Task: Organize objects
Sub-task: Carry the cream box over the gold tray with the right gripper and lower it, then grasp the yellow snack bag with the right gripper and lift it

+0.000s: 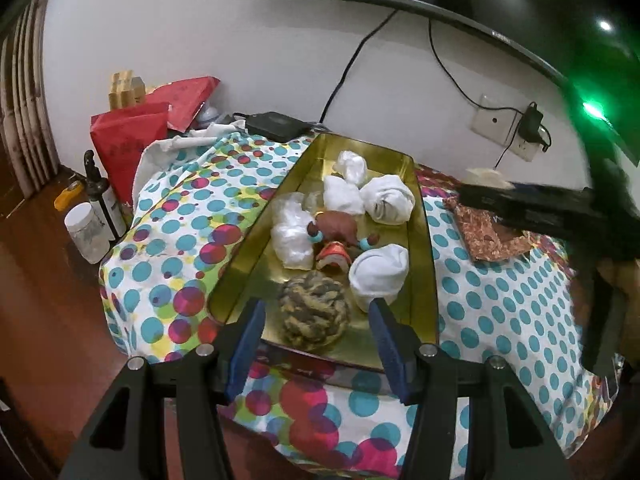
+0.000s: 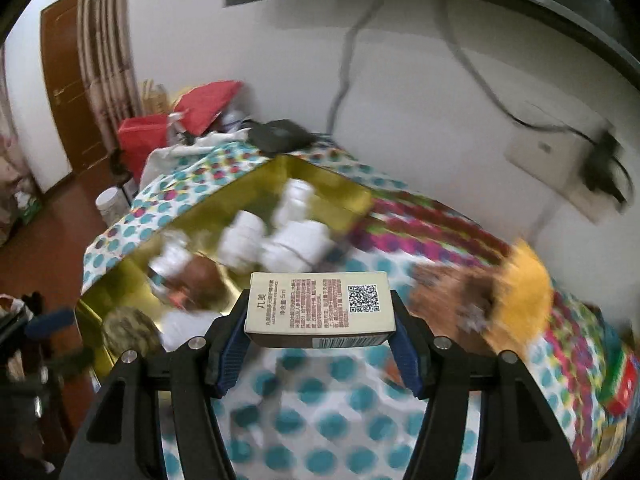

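Note:
A gold metal tray [image 1: 420, 216] lies on the dotted cloth and holds white rolled socks [image 1: 386, 198], crumpled white plastic [image 1: 290, 236], a brown toy [image 1: 336, 228] and a braided rope ball [image 1: 314, 308]. My left gripper [image 1: 318, 312] is open and empty, just above the tray's near end, with the rope ball between its fingers' line. My right gripper [image 2: 320, 312] is shut on a small cream box [image 2: 320, 304] with a QR code, held above the cloth to the right of the tray [image 2: 352, 196]. The right gripper shows blurred in the left wrist view [image 1: 560, 216].
A brown patterned card [image 1: 488, 236] and a yellow item [image 2: 520, 280] lie on the cloth right of the tray. A black set-top box [image 1: 276, 124] sits behind the tray. Red bags [image 1: 128, 136], a pump bottle [image 1: 102, 196] and a jar [image 1: 86, 232] stand at the left. A wall socket [image 1: 508, 128] is at the back.

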